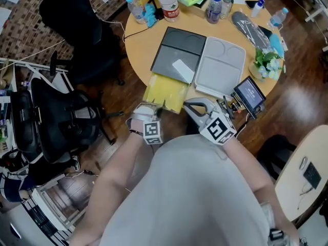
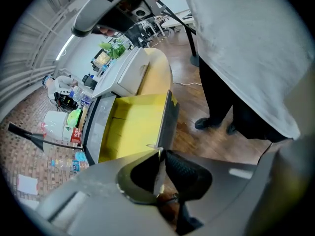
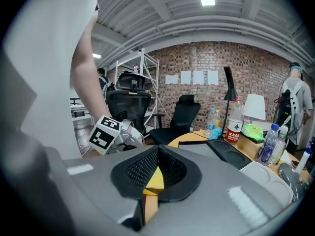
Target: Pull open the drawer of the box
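A flat dark grey box (image 1: pixel 177 50) lies on the round wooden table (image 1: pixel 138 35). Its yellow drawer (image 1: pixel 165 92) stands pulled out past the table's near edge. My left gripper (image 1: pixel 158 108) is at the drawer's near left corner. In the left gripper view the left gripper (image 2: pixel 161 154) is shut on the drawer's thin grey front wall (image 2: pixel 167 119), with the yellow drawer (image 2: pixel 133 124) inside beyond it. My right gripper (image 1: pixel 188 105) hovers just right of the drawer. In the right gripper view the right gripper (image 3: pixel 156 151) has its pads meeting with nothing between them.
A light grey tray (image 1: pixel 221 65) lies right of the box, and a white slip (image 1: pixel 183 69) lies on the box. Bottles (image 1: pixel 168 4), a plant (image 1: pixel 267 63) and a small screen (image 1: pixel 249 94) ring the table. Black office chairs (image 1: pixel 77 29) stand to the left.
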`<action>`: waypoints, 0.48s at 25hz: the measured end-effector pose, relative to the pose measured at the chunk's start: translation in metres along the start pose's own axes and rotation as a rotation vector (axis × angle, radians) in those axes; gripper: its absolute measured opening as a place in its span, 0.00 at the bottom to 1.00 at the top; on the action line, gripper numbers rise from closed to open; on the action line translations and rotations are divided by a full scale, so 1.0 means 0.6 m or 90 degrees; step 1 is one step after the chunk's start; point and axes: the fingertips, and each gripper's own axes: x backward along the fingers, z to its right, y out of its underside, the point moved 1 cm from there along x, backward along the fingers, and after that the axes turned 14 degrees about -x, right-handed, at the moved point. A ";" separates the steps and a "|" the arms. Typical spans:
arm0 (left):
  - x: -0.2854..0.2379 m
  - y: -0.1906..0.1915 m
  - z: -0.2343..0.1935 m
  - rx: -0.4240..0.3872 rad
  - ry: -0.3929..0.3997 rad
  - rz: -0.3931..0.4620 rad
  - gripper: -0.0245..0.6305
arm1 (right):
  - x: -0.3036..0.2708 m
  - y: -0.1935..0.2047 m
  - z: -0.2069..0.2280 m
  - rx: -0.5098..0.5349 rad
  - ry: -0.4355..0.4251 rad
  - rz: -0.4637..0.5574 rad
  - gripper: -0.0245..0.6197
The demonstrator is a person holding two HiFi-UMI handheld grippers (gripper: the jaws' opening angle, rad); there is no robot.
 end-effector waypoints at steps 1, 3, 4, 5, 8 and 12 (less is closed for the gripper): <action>0.004 -0.001 0.009 0.003 0.002 0.001 0.11 | -0.002 -0.001 -0.008 0.000 -0.004 0.005 0.04; 0.011 0.000 0.028 0.008 0.007 0.000 0.11 | -0.006 -0.002 -0.024 -0.001 -0.010 0.011 0.04; 0.015 0.000 0.037 0.011 0.009 -0.001 0.11 | -0.007 0.000 -0.031 0.001 -0.010 0.003 0.04; 0.019 0.000 0.045 0.012 0.011 -0.001 0.11 | -0.007 0.002 -0.038 0.003 -0.010 -0.005 0.04; 0.028 -0.001 0.063 0.012 0.013 0.001 0.11 | -0.006 0.005 -0.058 0.004 -0.008 -0.011 0.04; 0.033 0.004 0.078 0.014 0.013 -0.001 0.11 | -0.007 0.009 -0.078 0.010 -0.005 -0.012 0.04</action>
